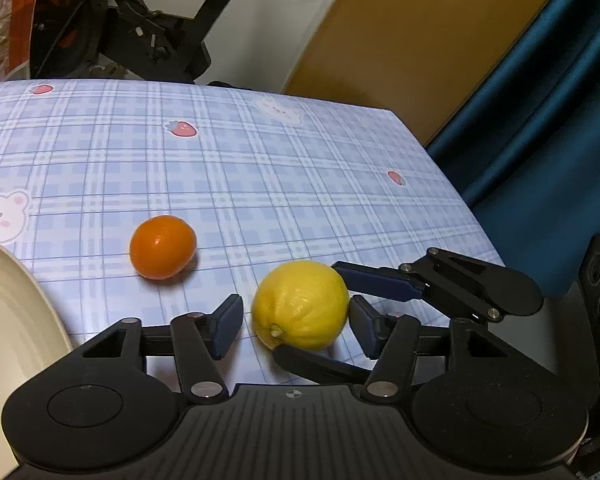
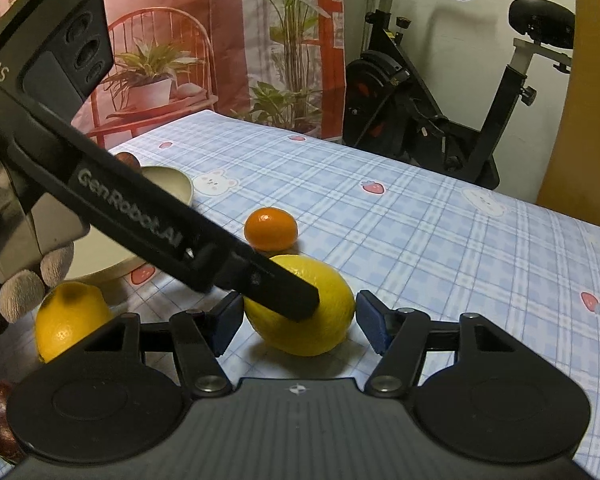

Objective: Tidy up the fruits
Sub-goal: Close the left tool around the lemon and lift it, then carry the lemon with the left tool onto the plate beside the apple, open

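While the large yellow lemon (image 1: pixel 300 305) lay on the blue plaid tablecloth (image 1: pixel 260 168), both grippers straddled it: the left gripper (image 1: pixel 296 322) and the right gripper (image 2: pixel 298 322) each stood wide, pads just beside its flanks. Beyond it, near, sat a small orange mandarin (image 1: pixel 163 247).

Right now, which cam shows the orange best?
Left wrist: the orange sits unobstructed on the tablecloth, beyond both jaws. Right wrist shows it smaller and farther off, its lower edge against the left gripper's finger.
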A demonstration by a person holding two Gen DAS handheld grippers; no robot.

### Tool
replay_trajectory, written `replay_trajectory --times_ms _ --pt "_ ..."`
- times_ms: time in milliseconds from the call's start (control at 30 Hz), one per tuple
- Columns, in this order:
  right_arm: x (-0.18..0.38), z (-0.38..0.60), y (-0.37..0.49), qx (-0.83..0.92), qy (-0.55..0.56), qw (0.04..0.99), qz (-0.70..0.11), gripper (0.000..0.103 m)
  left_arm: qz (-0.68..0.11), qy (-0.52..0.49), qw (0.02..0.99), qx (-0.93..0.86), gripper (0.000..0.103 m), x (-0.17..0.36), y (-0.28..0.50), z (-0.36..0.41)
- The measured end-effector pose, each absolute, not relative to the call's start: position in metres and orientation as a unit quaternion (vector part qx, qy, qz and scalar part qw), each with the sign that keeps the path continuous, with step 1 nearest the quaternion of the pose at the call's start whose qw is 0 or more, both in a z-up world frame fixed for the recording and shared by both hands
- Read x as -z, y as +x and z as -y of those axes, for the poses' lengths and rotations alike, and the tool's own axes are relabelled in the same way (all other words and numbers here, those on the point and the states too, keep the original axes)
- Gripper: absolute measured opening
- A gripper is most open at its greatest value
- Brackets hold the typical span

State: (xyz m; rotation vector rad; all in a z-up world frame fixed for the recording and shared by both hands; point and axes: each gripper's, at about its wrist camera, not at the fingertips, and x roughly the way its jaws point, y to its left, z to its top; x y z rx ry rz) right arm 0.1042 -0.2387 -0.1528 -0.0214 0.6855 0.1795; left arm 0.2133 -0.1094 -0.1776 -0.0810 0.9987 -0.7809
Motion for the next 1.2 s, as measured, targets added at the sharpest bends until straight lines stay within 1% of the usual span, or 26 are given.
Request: replay_trajectory --times_ms 133,300,633,933,1200 --pt "0.156 0.238 0.11 -0.082 -0.003 0.935 -0.345 0.065 -0.46 -0.037 0.809 0.364 0.058 0.18 0.211 0.113" --pt "0.158 0.243 0.114 -0.08 0.033 0.932 -0.352 0.065 -0.455 -0.023 0.814 0.361 0.058 0.175 0.206 0.113" --pt "0.135 0.229 0.106 -0.084 0.019 0.938 -0.337 0.065 -0.425 -0.022 0.832 0.356 0.058 0.145 0.192 0.096" --pt "0.107 0.199 0.108 -0.101 -0.006 0.942 -0.319 0.065 -0.398 -0.025 0.853 0.338 0.058 0.119 0.177 0.063" --pt "0.099 0.155 0.119 -0.133 -0.028 0.939 -0.316 0.065 -0.388 -0.045 0.869 0.303 0.058 0.11 0.168 0.016"
